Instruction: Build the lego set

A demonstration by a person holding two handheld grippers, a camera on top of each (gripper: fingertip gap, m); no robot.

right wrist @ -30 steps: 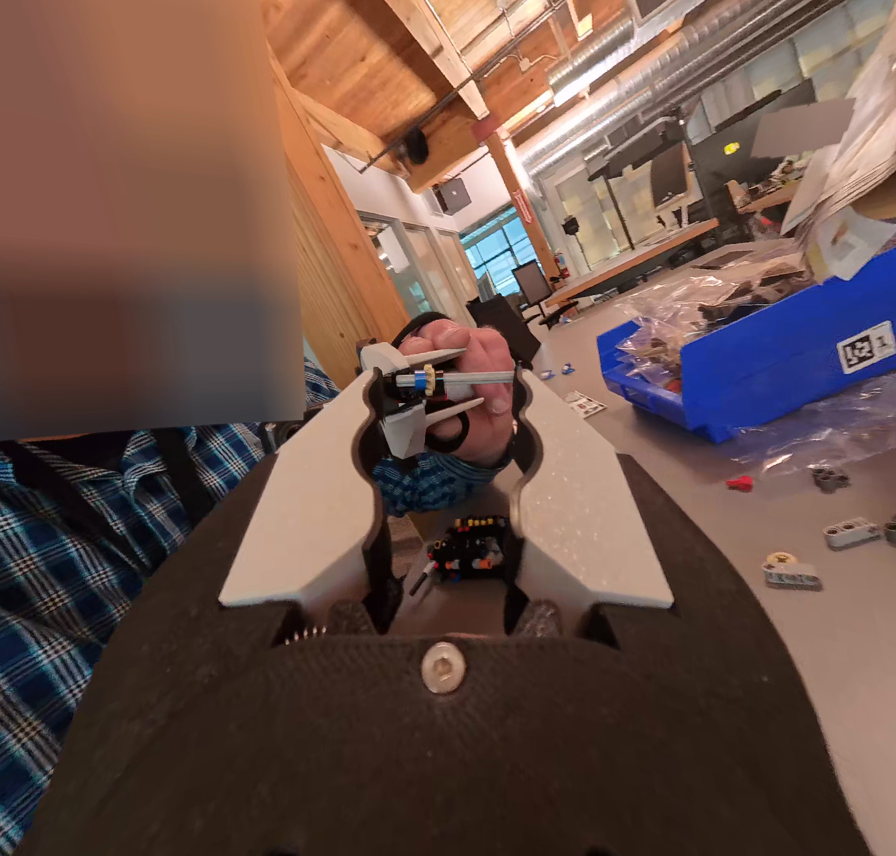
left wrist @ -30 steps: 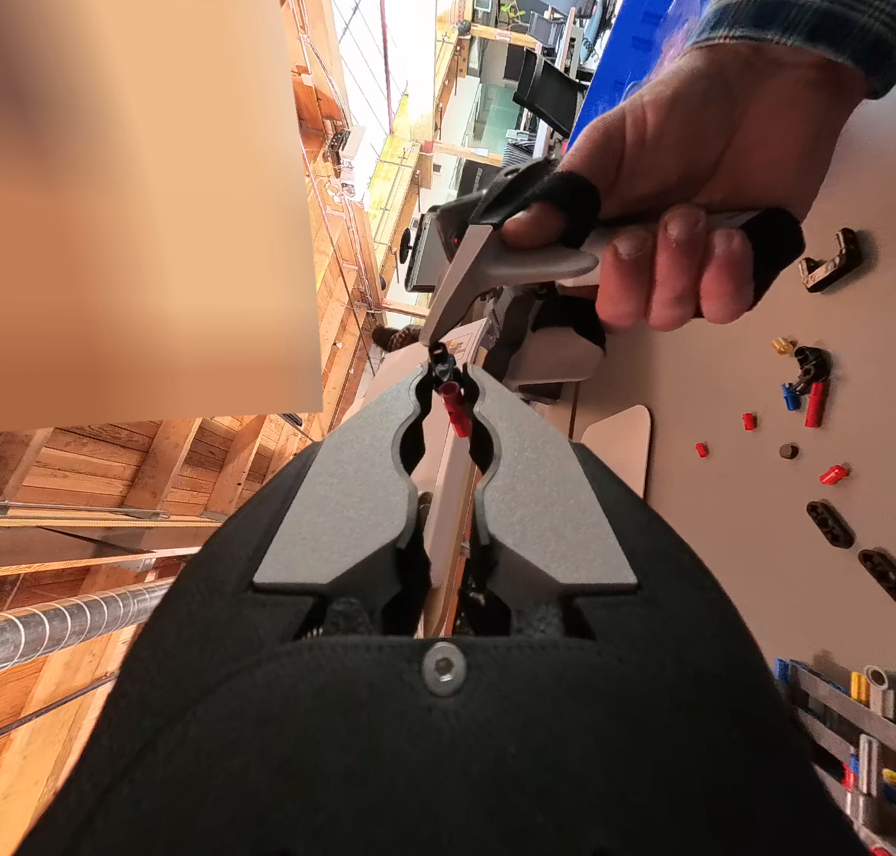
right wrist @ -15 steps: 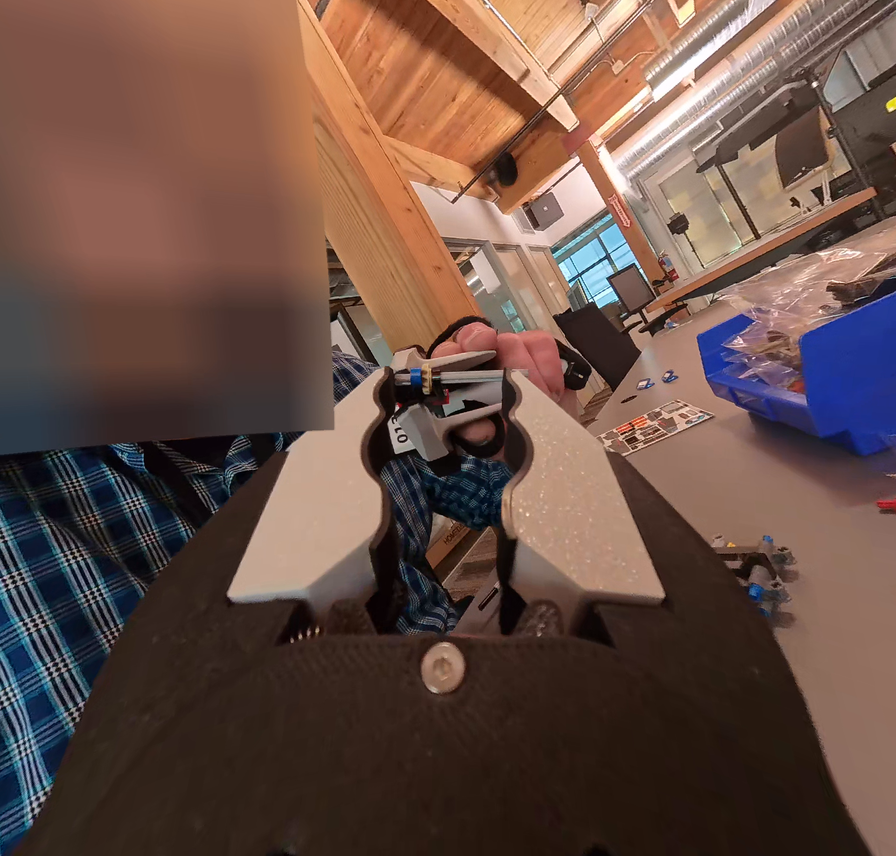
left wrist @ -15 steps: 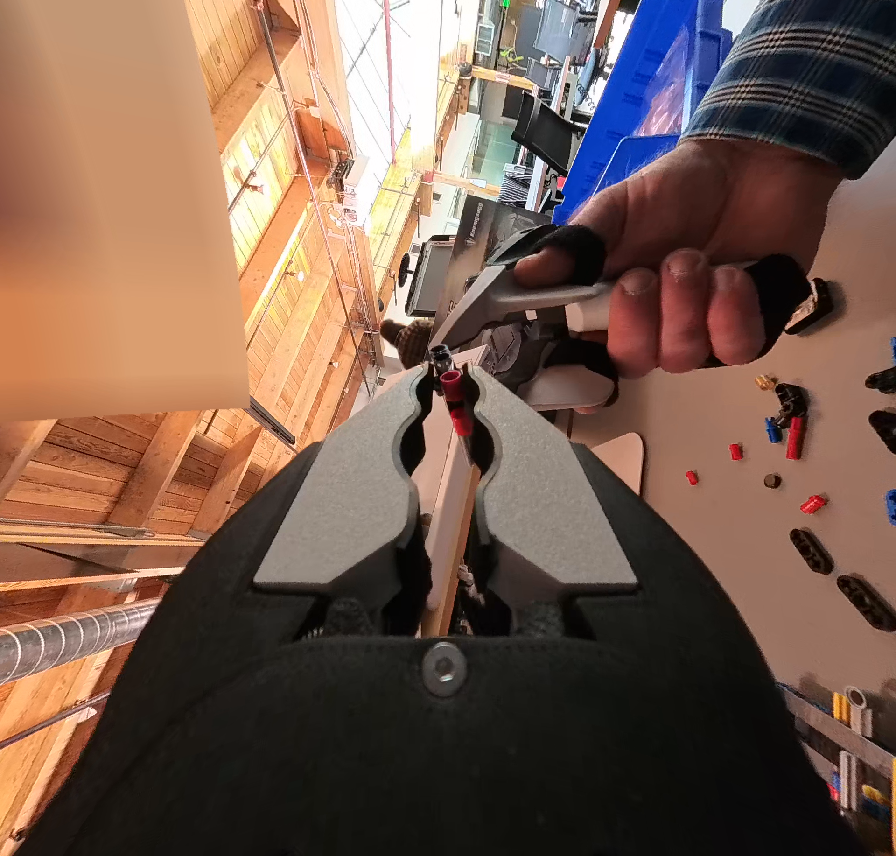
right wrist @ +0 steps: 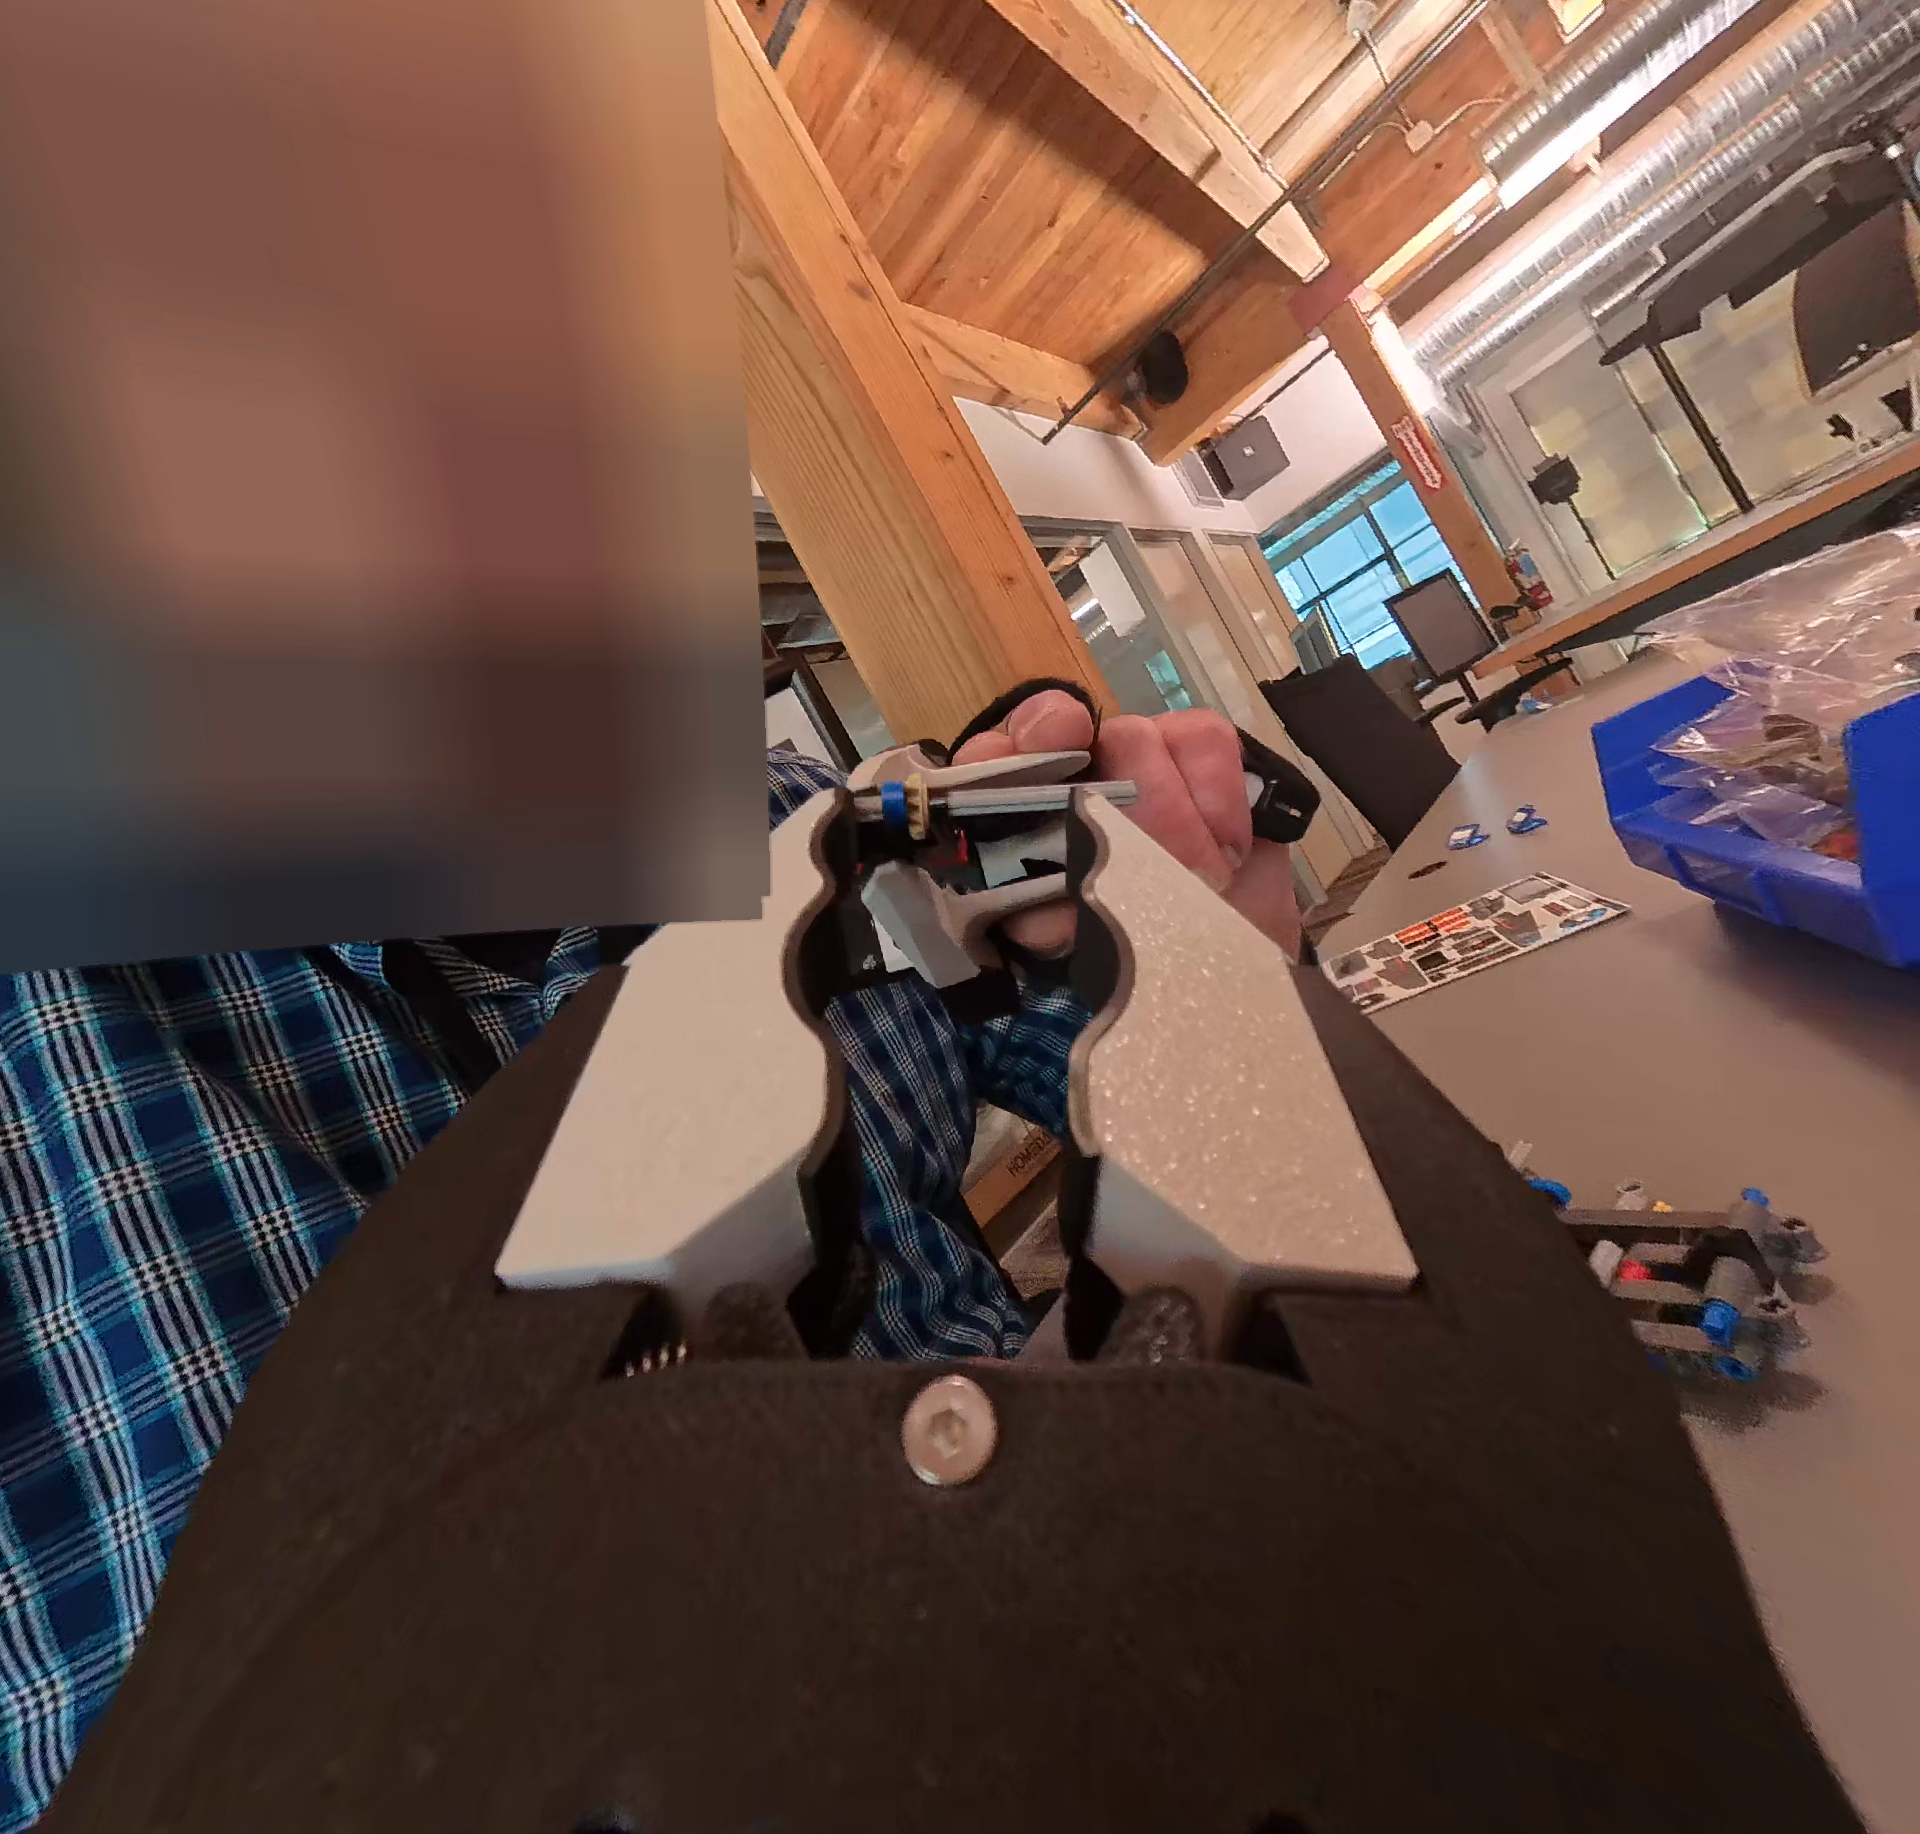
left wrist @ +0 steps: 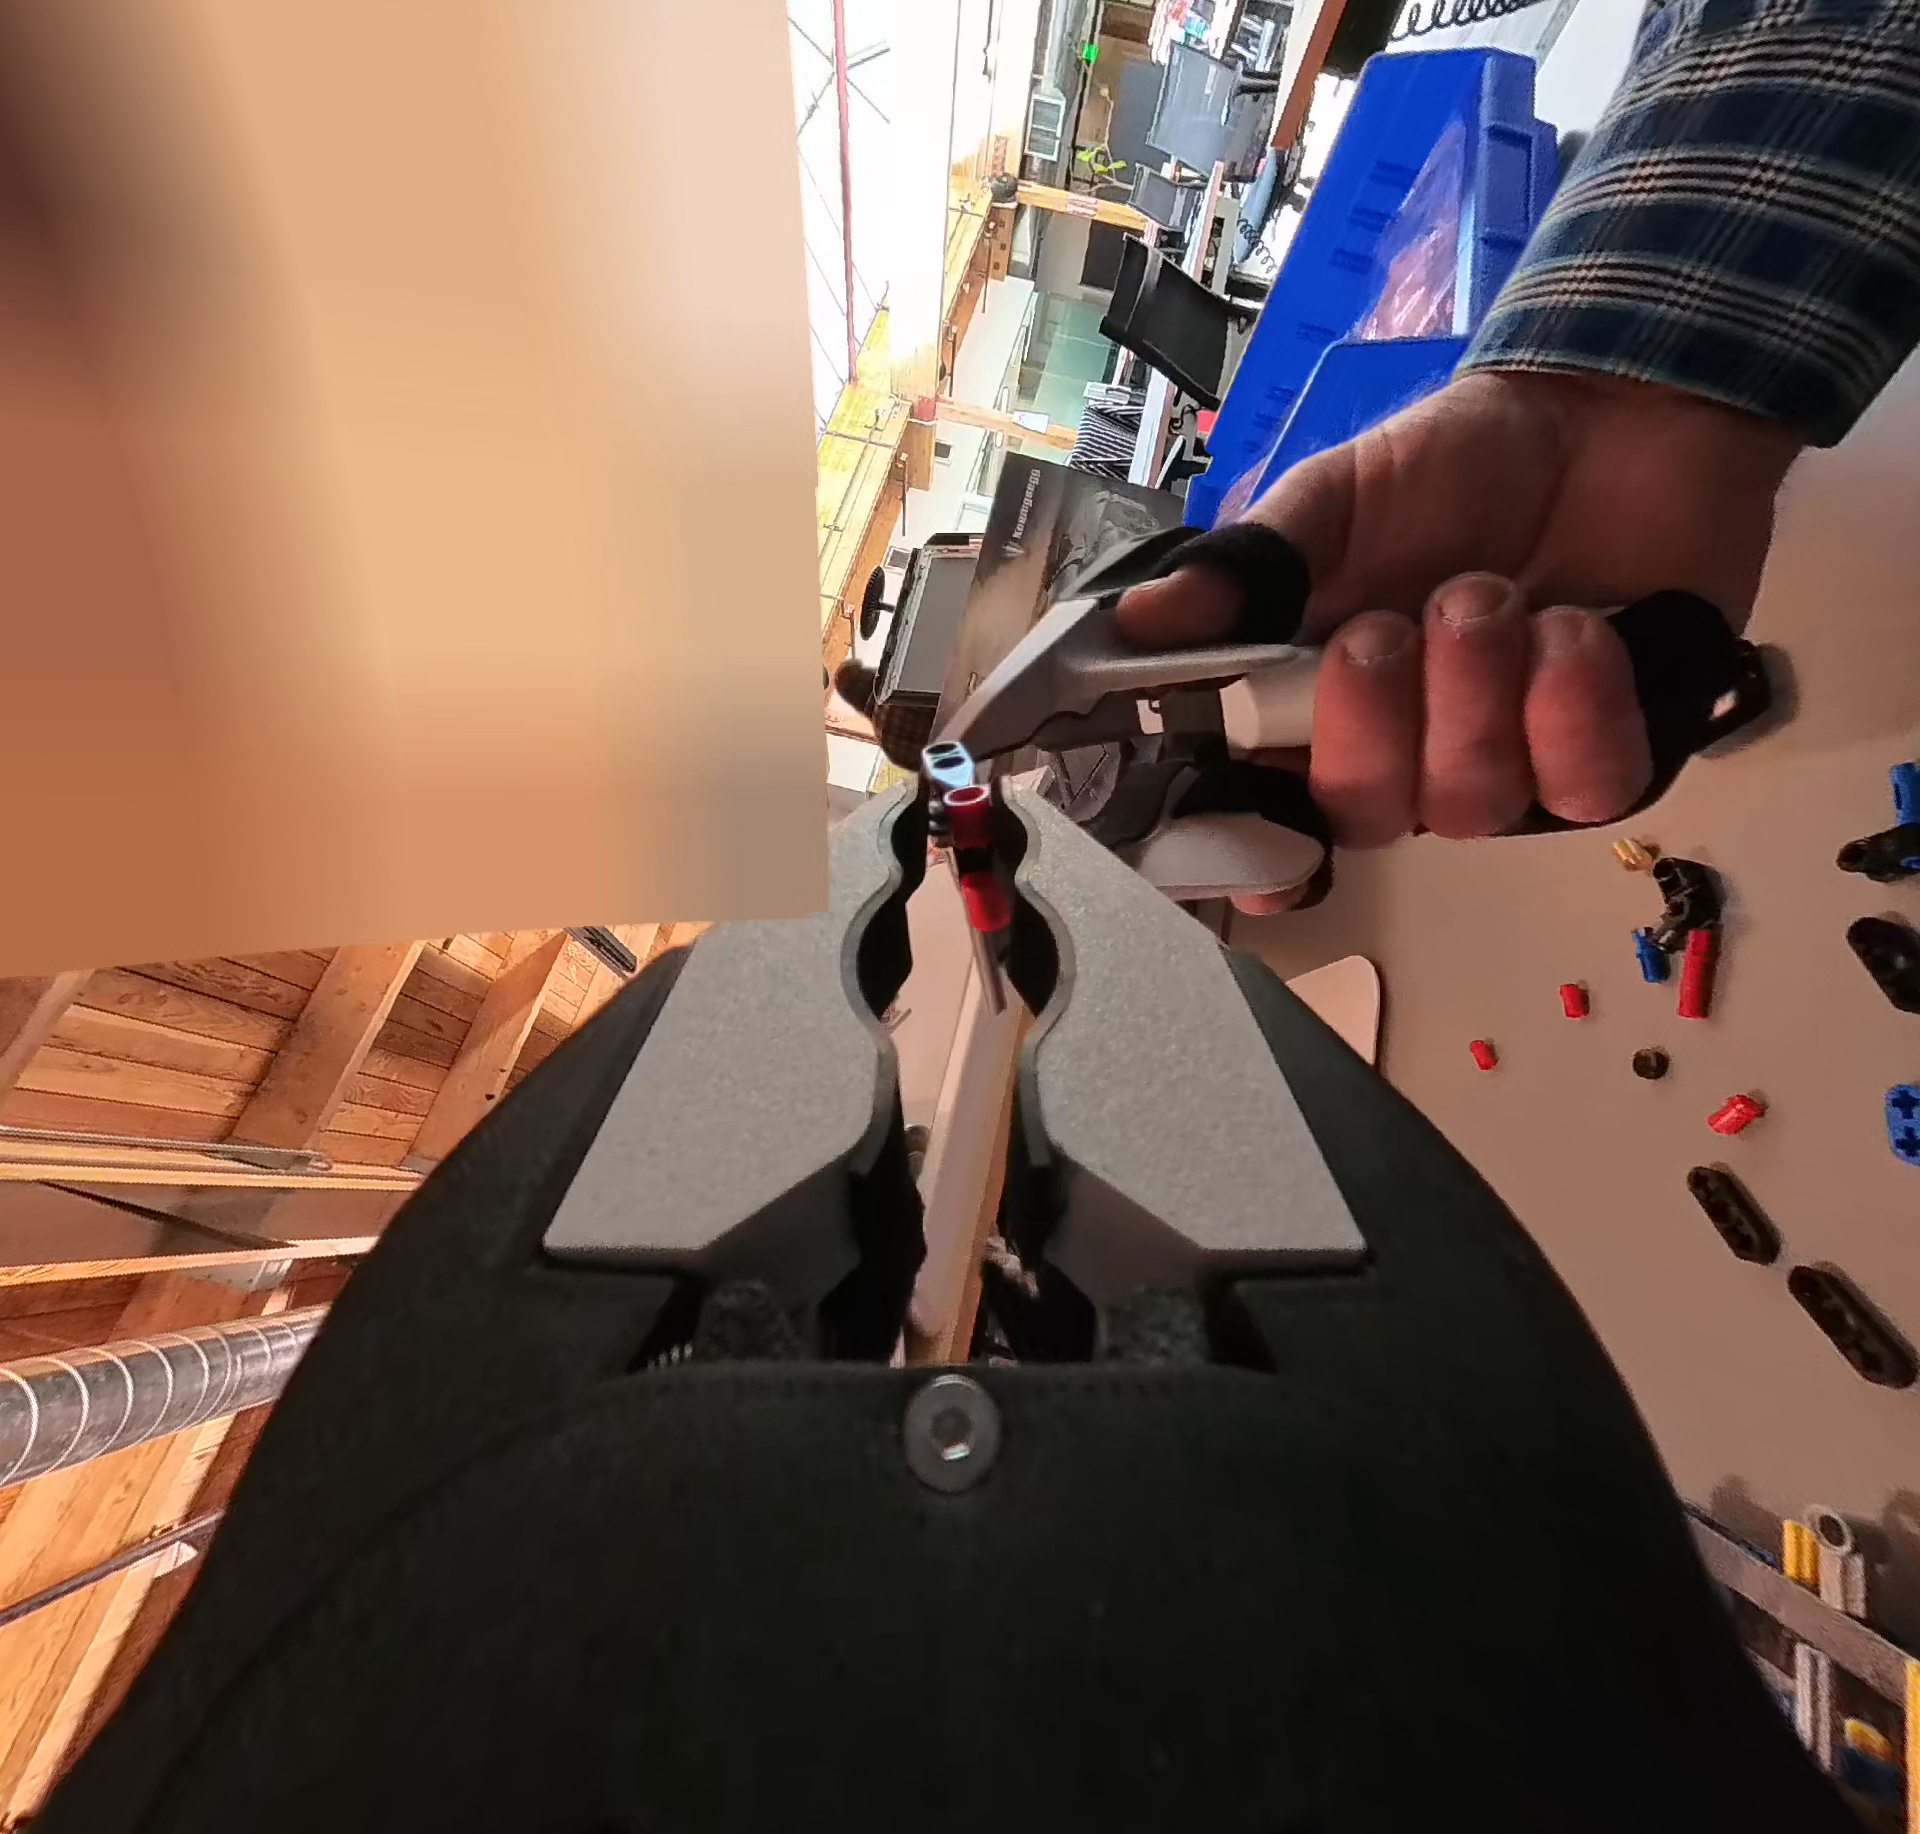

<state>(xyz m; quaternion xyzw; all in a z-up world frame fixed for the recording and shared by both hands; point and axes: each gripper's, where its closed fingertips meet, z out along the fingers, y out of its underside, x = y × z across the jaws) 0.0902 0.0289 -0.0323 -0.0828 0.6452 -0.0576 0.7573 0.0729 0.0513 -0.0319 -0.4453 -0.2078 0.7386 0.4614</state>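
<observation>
Axle sub-assembly (left wrist: pixel 971 854) pinched crosswise in the left tool (left wrist: pixel 961 818), held up off the tabletop (left wrist: pixel 1558 1213).
Right tool (left wrist: pixel 961 761), clamped on a small grey two-hole beam (left wrist: pixel 948 763), sits at the axle's end, nearly touching; the axle runs left-right across the right wrist view.

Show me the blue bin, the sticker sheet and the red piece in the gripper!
blue bin (right wrist: pixel 1766 828): right wrist view, front wall.
sticker sheet (right wrist: pixel 1475 937): right wrist view, its middle.
red piece (left wrist: pixel 982 896): left wrist view, lower end.
</observation>
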